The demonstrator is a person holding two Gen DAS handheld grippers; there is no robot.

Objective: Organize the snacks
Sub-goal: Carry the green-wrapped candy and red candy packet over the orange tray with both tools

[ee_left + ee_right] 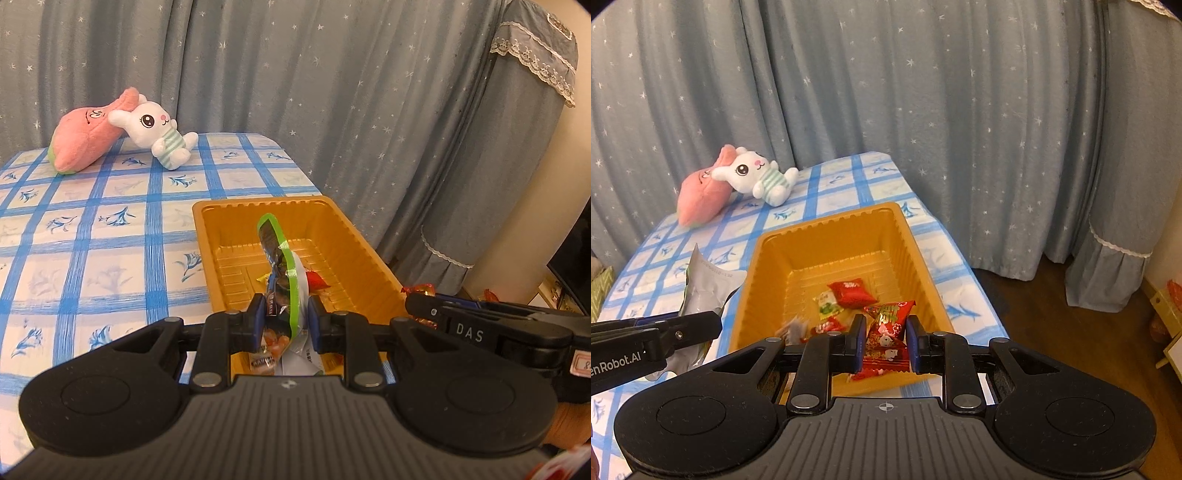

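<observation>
Left wrist view. Left gripper (pixel 287 311): jaws clamped on a green-edged snack packet (pixel 283 269), held edge-on and rising upright between the blue pads; its lower part hangs below the fingers. Packet sits above the near end of the orange tray (pixel 364 240). Tray: ribbed plastic, rectangular, on the blue-checked tablecloth (pixel 92 240) near the table's right edge. Contents visible past the packet: a red wrapped candy (pixel 317 279) and a yellowish wrapper (mostly hidden). Right gripper (pixel 436 314): enters from the right, just beside the tray's right rim, with a red wrapper at its tip; its grip cannot be judged from this side. Far left corner of the table: pink plush (pixel 81 142) with a white rabbit plush (pixel 155 133) leaning against it. Backdrop: grey-blue star curtain (pixel 295 74).

Right wrist view. Right gripper (pixel 885 341): jaws closed on a red sweet packet (pixel 886 332), held over the near end of the orange tray (pixel 916 251). Inside the tray: one red wrapped candy (pixel 851 293), a green-and-yellow candy (pixel 827 308), a small red piece (pixel 827 326) and a pale wrapper (blurred) near the front wall. Left gripper (pixel 713 325): seen side-on at the left, just outside the tray's left wall, the silver back of the green-edged snack packet (pixel 709 284) standing above it. White rabbit plush (pixel 757 177) and pink plush (pixel 701 195) at the far end of the blue-checked tablecloth (pixel 842 184). Wooden floor (pixel 1052 325) to the right of the table.
</observation>
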